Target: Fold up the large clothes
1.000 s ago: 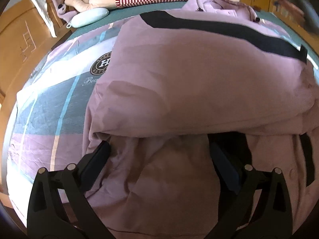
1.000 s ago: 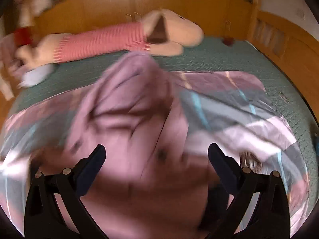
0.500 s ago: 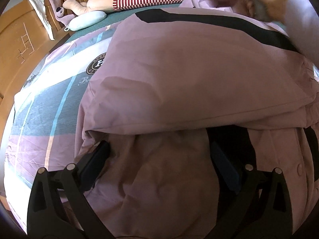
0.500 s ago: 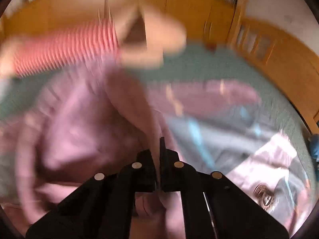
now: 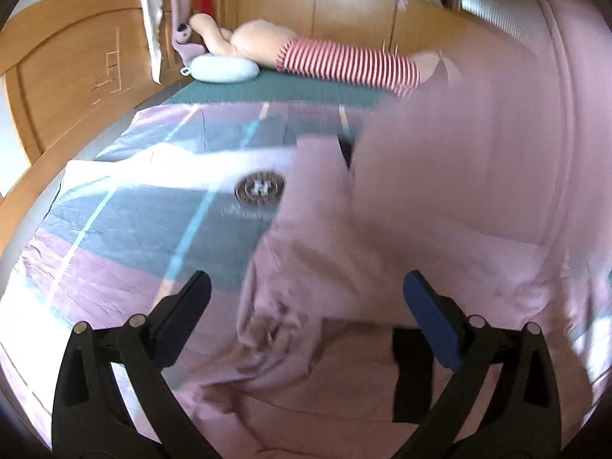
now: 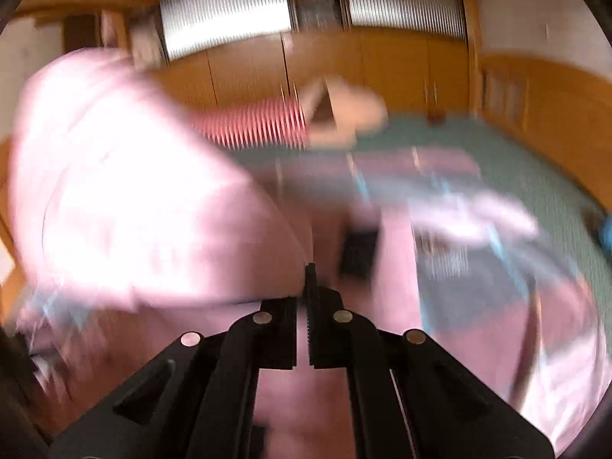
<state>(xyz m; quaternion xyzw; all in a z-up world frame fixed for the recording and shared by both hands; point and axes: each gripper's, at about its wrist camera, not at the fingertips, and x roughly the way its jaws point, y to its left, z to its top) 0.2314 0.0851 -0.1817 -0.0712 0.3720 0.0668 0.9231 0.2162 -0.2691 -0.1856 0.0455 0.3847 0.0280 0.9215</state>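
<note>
The right gripper [image 6: 306,287] has its jaws pinched tight on a fold of the pink garment [image 6: 126,199], which billows up blurred to its left. The left gripper [image 5: 306,298] has its jaws spread wide and holds nothing, poised over the garment [image 5: 440,199] where it lies heaped on the bed [image 5: 287,93]. Beneath is a patterned sheet [image 5: 134,222], with a striped plush toy [image 5: 344,67] and pale cushion [image 5: 223,69] beyond.
</note>
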